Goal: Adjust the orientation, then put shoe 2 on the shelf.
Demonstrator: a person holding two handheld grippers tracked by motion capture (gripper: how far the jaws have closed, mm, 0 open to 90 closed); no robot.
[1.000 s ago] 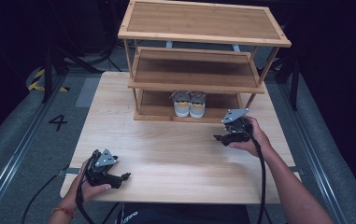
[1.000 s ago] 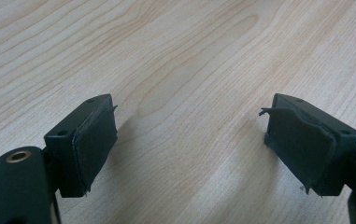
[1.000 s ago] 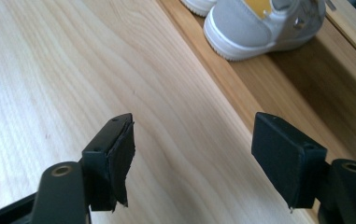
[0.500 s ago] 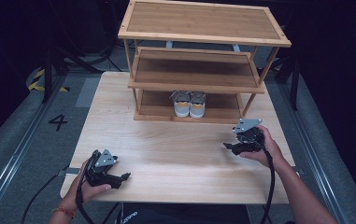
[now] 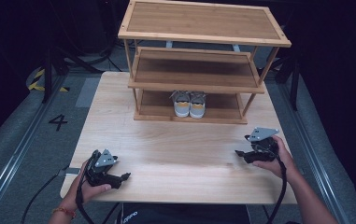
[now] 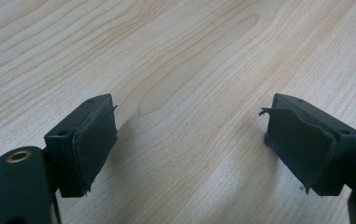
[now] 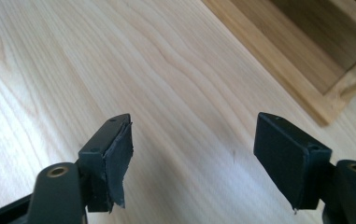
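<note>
We have drawn our right gripper (image 5: 239, 153), jaws spread and empty, back toward five o'clock from the grey-and-orange pair of shoes (image 5: 189, 103) on the wooden rack's (image 5: 203, 35) bottom shelf at twelve o'clock, suggesting placement is done, while our left gripper (image 5: 125, 177) rests spread at seven.

Worktop (image 5: 175, 149): pale wood, grain running across, bare in the near half.
Floor (image 5: 35, 140): grey carpet on both sides, a metal rail along the left edge.
Floor mark (image 5: 58, 122): a black "4", left of the worktop.
Hazard tape (image 5: 39, 80): yellow-and-black strip, far left, by a dark stand leg.
Background: dark, cables just visible behind.
</note>
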